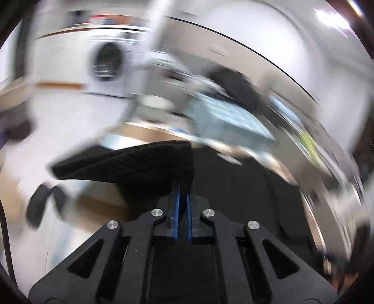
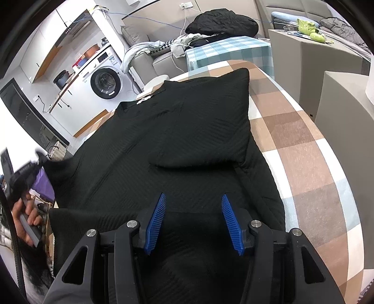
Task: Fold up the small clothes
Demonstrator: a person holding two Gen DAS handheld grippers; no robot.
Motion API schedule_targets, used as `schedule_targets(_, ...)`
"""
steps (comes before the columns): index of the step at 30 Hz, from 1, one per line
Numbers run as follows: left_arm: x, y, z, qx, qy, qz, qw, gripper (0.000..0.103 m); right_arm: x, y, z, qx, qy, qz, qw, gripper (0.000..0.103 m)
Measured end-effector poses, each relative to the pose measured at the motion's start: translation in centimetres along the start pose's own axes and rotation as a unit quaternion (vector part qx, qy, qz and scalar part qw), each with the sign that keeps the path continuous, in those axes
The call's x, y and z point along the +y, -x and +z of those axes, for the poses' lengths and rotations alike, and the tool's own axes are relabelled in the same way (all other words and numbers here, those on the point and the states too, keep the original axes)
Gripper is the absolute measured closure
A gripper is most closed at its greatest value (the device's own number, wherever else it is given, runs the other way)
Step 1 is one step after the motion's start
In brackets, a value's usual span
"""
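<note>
A black ribbed top (image 2: 177, 140) lies spread on the checked table cover (image 2: 303, 145), its right sleeve folded in over the body. My right gripper (image 2: 193, 198) is open and empty, low over the near hem. My left gripper (image 1: 183, 184) is shut on a fold of the same black top (image 1: 131, 163), held up off the table; that view is blurred by motion. In the right wrist view the left gripper (image 2: 35, 163) shows at the far left edge, holding the left sleeve end, with the person's hand below it.
A washing machine (image 2: 105, 81) and counter stand at the back left. A grey sofa (image 2: 163, 58) with clothes, a black jacket (image 2: 222, 21) and a blue checked cloth (image 2: 231, 51) lie beyond the table. Grey cabinets (image 2: 327, 60) stand at the right.
</note>
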State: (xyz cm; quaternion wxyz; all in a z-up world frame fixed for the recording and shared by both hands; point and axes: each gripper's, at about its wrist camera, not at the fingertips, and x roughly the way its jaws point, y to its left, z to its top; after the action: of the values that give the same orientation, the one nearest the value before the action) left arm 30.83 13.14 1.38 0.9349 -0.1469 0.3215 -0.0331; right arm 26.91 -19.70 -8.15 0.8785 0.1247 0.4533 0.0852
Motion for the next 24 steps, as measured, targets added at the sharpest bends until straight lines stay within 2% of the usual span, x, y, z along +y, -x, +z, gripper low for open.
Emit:
schedule_targets(2,-2.4,-1.1,-1.1,0.046,-0.035,-0.032,0.9978,0.100,-0.1,0.2,0.0,-0.003,0.000,0.000,1.000,0.052)
schedule_targets(3,-3.0,-1.6,-2.0,0.063,-0.046,-0.037,0.9962,0.094,-0.1,0.2,0.0,-0.003,-0.002,0.000,1.000,0.052)
schedule_targets(6,-2.4,-2.2,-3.7,0.088,-0.024,-0.028,0.9954,0.064,-0.6,0.1,-0.2,0.000,-0.007,-0.002,1.000,0.052)
schedule_targets(11,0.2,-2.3,-4.9,0.095,0.032,-0.001,0.9950,0.063,-0.7,0.4,-0.3,-0.002,-0.009,0.000,1.000,0.052)
schedule_targets(14,1.5,-2.3,-4.5,0.086,0.049,0.009,0.9951,0.057,-0.8,0.3,-0.5,0.000,-0.012,0.002,1.000,0.052)
schedule_targets(17,3.7,-3.0,-4.6,0.086,0.072,0.008,0.9936,0.055,-0.9,0.3,-0.7,0.002,-0.013,0.004,1.000,0.052)
schedule_targets(20,3.7,-4.9,-3.9,0.093,0.091,0.002,0.9916,0.055,-1.3,0.5,-0.8,0.000,-0.017,0.003,1.000,0.051)
schedule_targets(22,3.5,-6.7,-3.5,0.103,0.091,0.009,0.9904,0.055,-1.6,0.6,-0.9,0.000,-0.023,0.003,1.000,0.051)
schedule_targets(24,3.5,-9.0,-3.3,0.118,0.097,0.032,0.9877,0.055,-1.9,0.6,-1.1,0.001,-0.025,0.000,1.000,0.051)
